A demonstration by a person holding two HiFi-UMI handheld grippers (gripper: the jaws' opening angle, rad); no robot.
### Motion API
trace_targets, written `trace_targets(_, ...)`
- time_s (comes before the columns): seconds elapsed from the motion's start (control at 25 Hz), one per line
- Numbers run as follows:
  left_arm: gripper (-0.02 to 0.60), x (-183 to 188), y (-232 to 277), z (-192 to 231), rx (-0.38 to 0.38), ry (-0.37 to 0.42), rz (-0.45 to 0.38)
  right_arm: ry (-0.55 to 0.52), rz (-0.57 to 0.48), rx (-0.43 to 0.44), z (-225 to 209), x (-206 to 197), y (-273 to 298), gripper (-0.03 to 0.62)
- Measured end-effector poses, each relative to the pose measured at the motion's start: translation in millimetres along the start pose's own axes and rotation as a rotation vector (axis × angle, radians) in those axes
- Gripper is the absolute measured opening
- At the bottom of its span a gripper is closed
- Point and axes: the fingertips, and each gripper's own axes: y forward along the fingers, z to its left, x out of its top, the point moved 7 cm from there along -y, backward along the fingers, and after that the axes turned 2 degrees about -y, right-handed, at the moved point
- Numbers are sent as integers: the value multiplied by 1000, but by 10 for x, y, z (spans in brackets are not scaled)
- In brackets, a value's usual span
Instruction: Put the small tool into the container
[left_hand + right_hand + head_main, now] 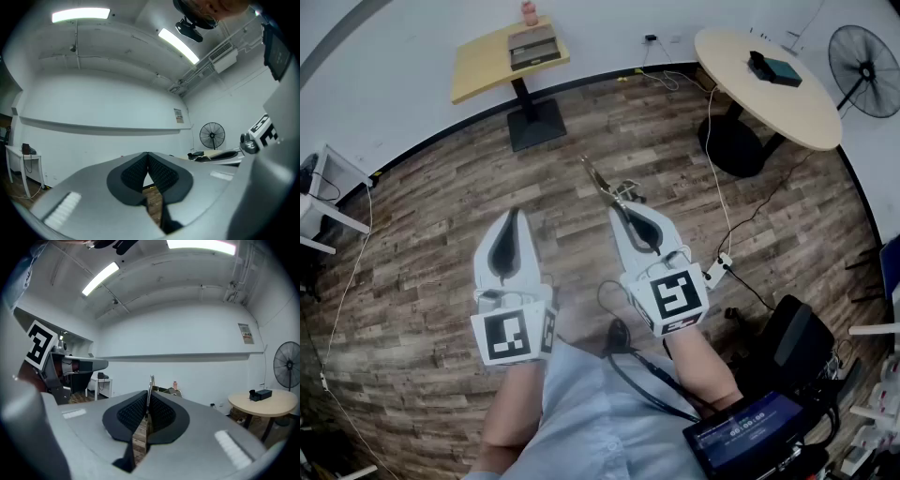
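A thin metal tool [600, 182] sticks forward out of my right gripper [617, 208], which is shut on it. In the right gripper view the tool [151, 386] rises as a narrow strip between the black pads [161, 412]. My left gripper [513, 215] hovers beside it over the wooden floor, shut with nothing in it; its tips meet in the left gripper view [148, 155]. A shallow grey-brown container [534, 47] lies on the yellow square table [483, 66], well ahead of both grippers.
A pink bottle [530, 12] stands behind the container. A round table [787, 103] with a dark box [773, 67] is at the right, a fan [865, 70] beyond it. Cables [722, 211] trail across the floor. A white table [323, 202] stands at the left.
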Motion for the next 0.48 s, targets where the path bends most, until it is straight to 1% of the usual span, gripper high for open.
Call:
trace_targets(0.28, 9, -25, 124, -221, 0, 4, 20, 10, -8, 14, -282, -35, -52, 8)
trace_targets(0.48, 9, -96, 174, -121, 21, 16, 50, 42, -9, 4, -398, -109, 32, 8)
